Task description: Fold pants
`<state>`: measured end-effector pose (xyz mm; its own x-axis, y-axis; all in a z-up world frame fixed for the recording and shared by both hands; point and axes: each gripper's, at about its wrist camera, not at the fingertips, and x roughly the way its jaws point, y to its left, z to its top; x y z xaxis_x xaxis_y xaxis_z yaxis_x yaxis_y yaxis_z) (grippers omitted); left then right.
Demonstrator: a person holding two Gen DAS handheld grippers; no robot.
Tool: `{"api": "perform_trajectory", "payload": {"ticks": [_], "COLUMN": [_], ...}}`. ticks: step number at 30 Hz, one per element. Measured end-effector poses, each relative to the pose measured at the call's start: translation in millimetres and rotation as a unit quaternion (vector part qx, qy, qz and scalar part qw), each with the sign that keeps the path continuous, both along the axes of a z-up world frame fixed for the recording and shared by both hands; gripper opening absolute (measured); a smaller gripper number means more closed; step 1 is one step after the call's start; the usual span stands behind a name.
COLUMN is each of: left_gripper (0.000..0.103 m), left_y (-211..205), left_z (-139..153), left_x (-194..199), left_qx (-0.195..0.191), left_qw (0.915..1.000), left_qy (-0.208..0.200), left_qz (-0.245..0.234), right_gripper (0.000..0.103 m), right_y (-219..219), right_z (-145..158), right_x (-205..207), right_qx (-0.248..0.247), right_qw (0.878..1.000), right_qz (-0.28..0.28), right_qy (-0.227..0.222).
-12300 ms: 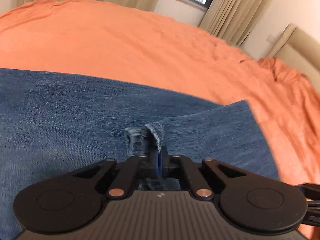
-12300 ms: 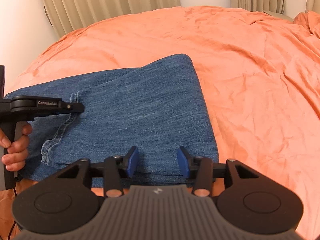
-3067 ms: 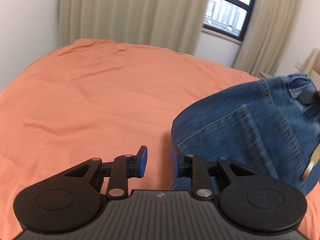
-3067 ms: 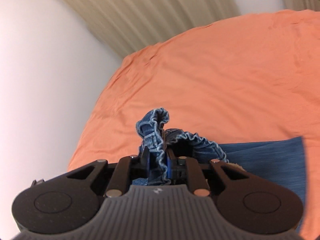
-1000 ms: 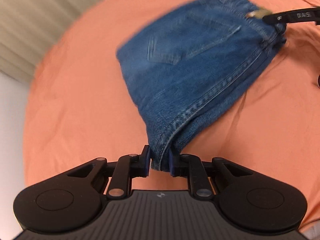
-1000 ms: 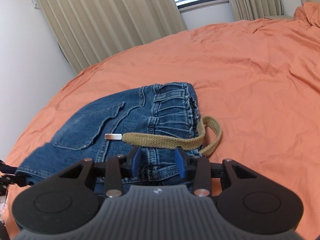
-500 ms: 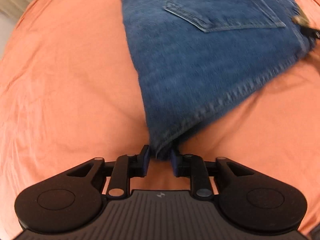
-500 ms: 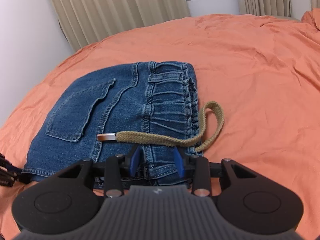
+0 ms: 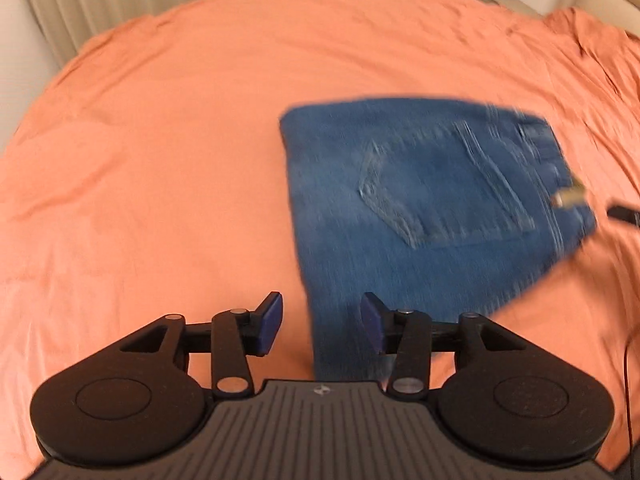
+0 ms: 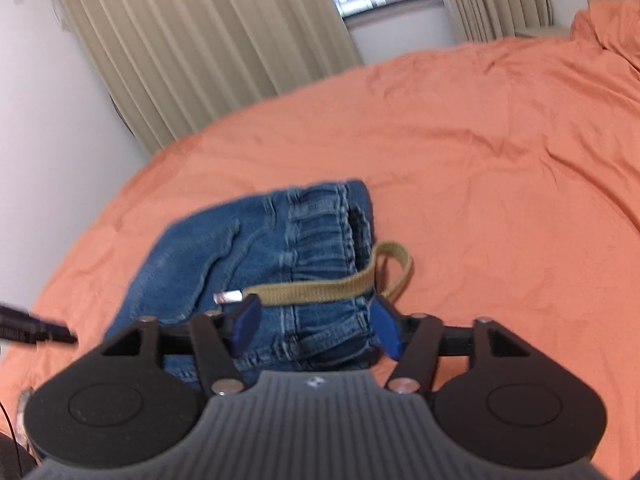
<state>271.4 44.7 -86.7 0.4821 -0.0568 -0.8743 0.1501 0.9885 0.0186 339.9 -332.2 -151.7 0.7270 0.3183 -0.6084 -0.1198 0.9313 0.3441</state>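
The pants [image 10: 256, 264] are thick blue denim cloth with raised seams. Their belt [image 10: 320, 291] is rough woven tan cloth with a shiny metal tip. The bed [image 9: 160, 160] has soft, matt orange cloth with small wrinkles. The left claw [image 9: 321, 325] is dull black plastic with blue pads [image 9: 269, 322]. The curtains [image 10: 192, 60] are beige cloth.

Blue denim jeans [image 9: 432, 200] lie folded into a compact rectangle, back pocket upward, at two o'clock on the orange bedspread; their khaki belt [image 10: 320, 290] trails across the waistband.
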Motion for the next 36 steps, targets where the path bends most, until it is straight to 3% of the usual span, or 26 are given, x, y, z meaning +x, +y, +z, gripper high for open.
{"api": "perform_trajectory", "payload": {"ticks": [3,10,19,22,24,28,29,33,34,36], "left_gripper": [0.065,0.070,0.073,0.074,0.075,0.074,0.072,0.033,0.031,0.014], "left_y": [2.3,8.6,36.5,53.7,66.0,88.8,92.3,93.7,91.5,84.4], "left_z": [-4.7,-14.8,-42.8,-58.2,-69.9,-94.7,-99.4,-112.1,-111.6,-104.5], "left_x": [15.0,39.7,69.2,78.1,82.3,87.1,87.6,87.6,86.5,83.6], "left_qx": [-0.031,-0.066,-0.107,-0.162,-0.204,-0.293,-0.310,-0.363,-0.361,-0.343], "left_qw": [0.9995,0.9978,0.9940,0.9858,0.9769,0.9514,0.9452,0.9242,0.9242,0.9305], "left_qy": [-0.008,-0.010,-0.003,0.010,0.017,0.027,0.029,0.039,0.037,0.024], "left_qz": [0.002,-0.004,0.021,0.045,0.062,0.092,0.098,0.113,0.119,0.127], "right_gripper": [0.071,0.081,0.080,0.078,0.074,0.067,0.065,0.044,0.040,0.033], "right_y": [6.0,3.0,-1.0,-9.8,-21.5,-41.7,-42.8,-45.7,-44.1,-39.1], "right_z": [4.5,12.7,-7.7,-28.2,-44.7,-73.4,-77.3,-83.2,-81.1,-71.1], "right_x": [8.4,55.8,119.4,135.0,142.7,152.7,153.6,150.4,149.5,147.6], "right_qx": [-0.022,0.005,0.036,0.059,0.107,0.205,0.216,0.243,0.240,0.226], "right_qw": [0.999,0.996,0.989,0.984,0.977,0.957,0.955,0.950,0.951,0.957], "right_qz": [0.013,0.009,0.006,0.001,-0.002,-0.003,0.002,0.012,0.015,0.020], "right_qy": [0.019,0.090,0.142,0.166,0.185,0.206,0.204,0.195,0.192,0.183]}}
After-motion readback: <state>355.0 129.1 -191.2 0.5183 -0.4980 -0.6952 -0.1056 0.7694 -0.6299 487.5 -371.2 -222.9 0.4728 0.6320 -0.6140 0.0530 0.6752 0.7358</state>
